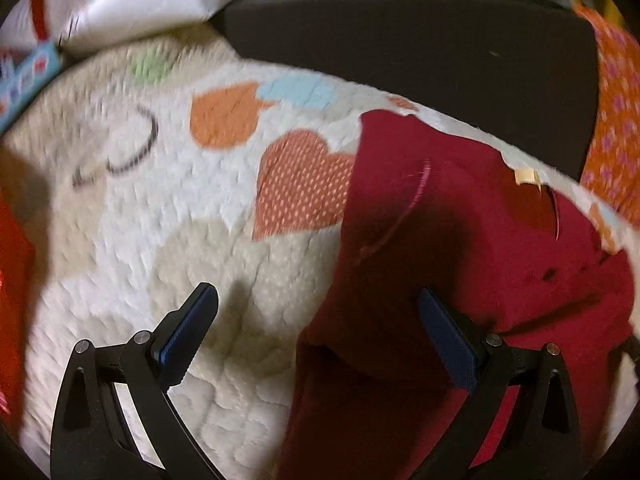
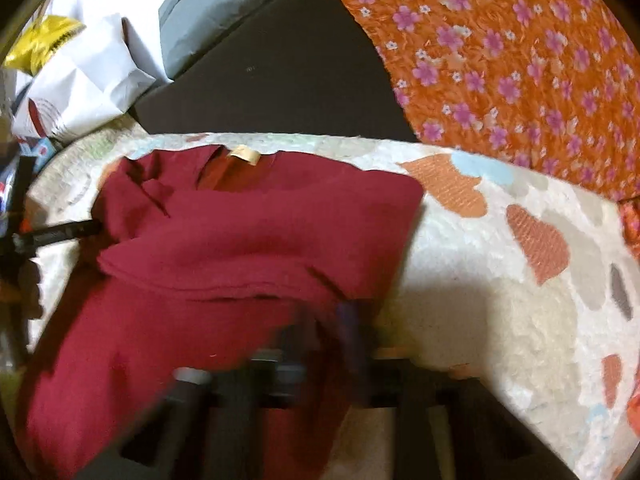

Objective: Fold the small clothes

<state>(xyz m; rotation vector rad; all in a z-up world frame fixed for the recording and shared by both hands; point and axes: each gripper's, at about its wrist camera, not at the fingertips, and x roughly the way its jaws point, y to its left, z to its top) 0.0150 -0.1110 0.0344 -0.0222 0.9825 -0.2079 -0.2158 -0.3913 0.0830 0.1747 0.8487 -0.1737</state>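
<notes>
Left wrist view: a dark red shirt point(image 1: 460, 248) lies on a white fleece blanket point(image 1: 160, 220) printed with orange hearts point(image 1: 300, 184) and pale blue patches. The garment occupies the right half of this view, with a beige neck label point(image 1: 527, 176) at its far edge and a curved line of pink stitching on its surface. The left gripper point(image 1: 318, 304) hovers with its jaws wide apart, gripping nothing; the left blue pad point(image 1: 188, 328) is over bare blanket, the right blue pad over the red cloth.

Right wrist view: the same shirt point(image 2: 224, 248) appears folded over on itself, a hemmed edge running across its middle, the label point(image 2: 244, 155) at the far neckline. The right gripper point(image 2: 320, 332) is heavily motion-blurred at the lower centre, over the shirt's near right edge; whether its jaws are apart or together cannot be told.

Only the right wrist view shows the fold line, the orange cloth with pink flowers point(image 2: 500, 60) in full, a white paper bag point(image 2: 88, 76) and a yellow packet point(image 2: 44, 40). Only the left wrist view shows the pink stitching and a black ring outline point(image 1: 132, 148) printed on the blanket.
</notes>
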